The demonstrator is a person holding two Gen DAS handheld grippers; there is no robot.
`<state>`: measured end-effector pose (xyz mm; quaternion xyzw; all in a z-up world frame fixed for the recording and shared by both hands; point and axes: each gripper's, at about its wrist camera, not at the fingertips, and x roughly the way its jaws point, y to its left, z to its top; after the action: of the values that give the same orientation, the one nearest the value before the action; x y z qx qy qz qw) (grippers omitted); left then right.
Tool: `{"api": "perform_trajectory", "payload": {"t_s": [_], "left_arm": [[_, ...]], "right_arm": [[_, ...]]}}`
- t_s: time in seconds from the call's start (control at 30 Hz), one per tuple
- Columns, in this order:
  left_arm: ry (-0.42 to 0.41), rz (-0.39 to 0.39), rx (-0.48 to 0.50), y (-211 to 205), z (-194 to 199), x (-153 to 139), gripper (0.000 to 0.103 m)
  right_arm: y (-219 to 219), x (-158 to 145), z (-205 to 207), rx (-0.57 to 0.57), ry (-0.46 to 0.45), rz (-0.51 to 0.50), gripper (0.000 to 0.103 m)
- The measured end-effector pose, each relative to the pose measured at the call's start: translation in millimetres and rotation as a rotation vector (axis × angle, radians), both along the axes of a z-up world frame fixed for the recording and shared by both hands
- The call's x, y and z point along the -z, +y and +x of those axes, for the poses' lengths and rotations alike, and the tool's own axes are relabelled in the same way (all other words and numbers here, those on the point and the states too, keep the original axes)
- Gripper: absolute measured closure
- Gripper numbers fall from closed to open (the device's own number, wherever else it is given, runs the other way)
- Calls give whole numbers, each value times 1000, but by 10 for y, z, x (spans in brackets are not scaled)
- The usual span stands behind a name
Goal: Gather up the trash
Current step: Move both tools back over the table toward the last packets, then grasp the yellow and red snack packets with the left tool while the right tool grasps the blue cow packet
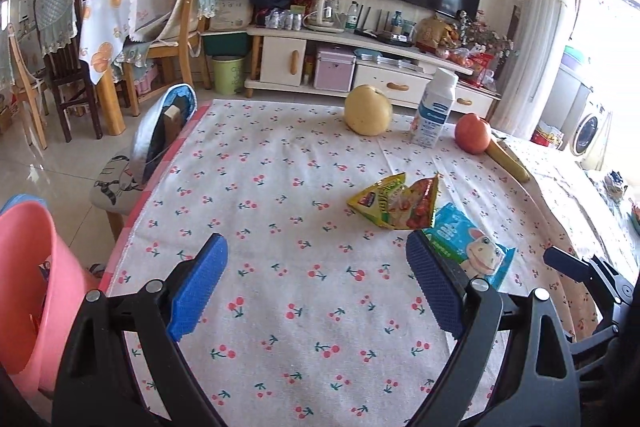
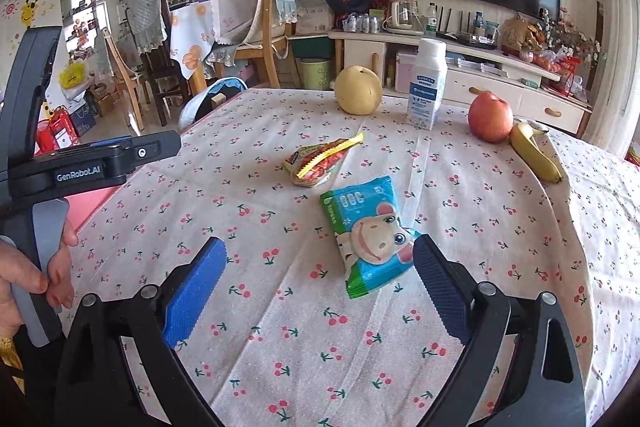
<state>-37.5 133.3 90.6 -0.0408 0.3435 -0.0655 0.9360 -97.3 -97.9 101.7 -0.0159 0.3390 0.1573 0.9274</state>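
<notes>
My right gripper [image 2: 316, 287] hangs over the near part of the table, jaws spread wide and holding nothing, touching nothing. Just ahead and a little right of its centre line lies the blue wet-wipe pack [image 2: 370, 235], flat on the cherry-print tablecloth [image 2: 280, 347]; its near corner already sits close inside my right-side fingertip. Its long axis runs diagonally, from far-left to near-right, so I judge I would need a slight twist of the wrist to close across its narrow width rather than along its length.

My left gripper [image 1: 316, 279] is equally wide open and empty. From its camera the same pack [image 1: 466, 245] lies off to the right, partly behind the right finger, so the right gripper is the nearer and better lined up for it.

Farther out, towards the middle of the table, is the crumpled yellow-and-red snack wrapper [image 2: 316, 163], apart from the pack. The pink bin [image 1: 28, 291] stands off the table's left edge, next to my left gripper. The pear [image 2: 357, 89], milk bottle [image 2: 427, 87], apple [image 2: 490, 117] and banana [image 2: 536, 155] at the far edge look like no trash to me
</notes>
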Motion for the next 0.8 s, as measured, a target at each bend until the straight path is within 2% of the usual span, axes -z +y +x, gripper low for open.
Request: {"api": "perform_trajectory", "payload": {"t_s": [0.27,0.5,0.67,0.73,0.8], "left_arm": [[21,-89,145,-308,225,89,12],[80,-11,239,-744,651,367,12],[125,17,282,-929,1004,533,12],[148,23,294,-953,1148,589,12],[181,-6,311,-956,1292,646,12]], "right_arm": [[-211,189,266,-2,99,10,9],[-281,300,544,-27,151,3,9],[-321,405,719,-29,193,1,9],[-343,443,780,-27,212,10,9],[-356,477,832,-28,227,20,9]]}}
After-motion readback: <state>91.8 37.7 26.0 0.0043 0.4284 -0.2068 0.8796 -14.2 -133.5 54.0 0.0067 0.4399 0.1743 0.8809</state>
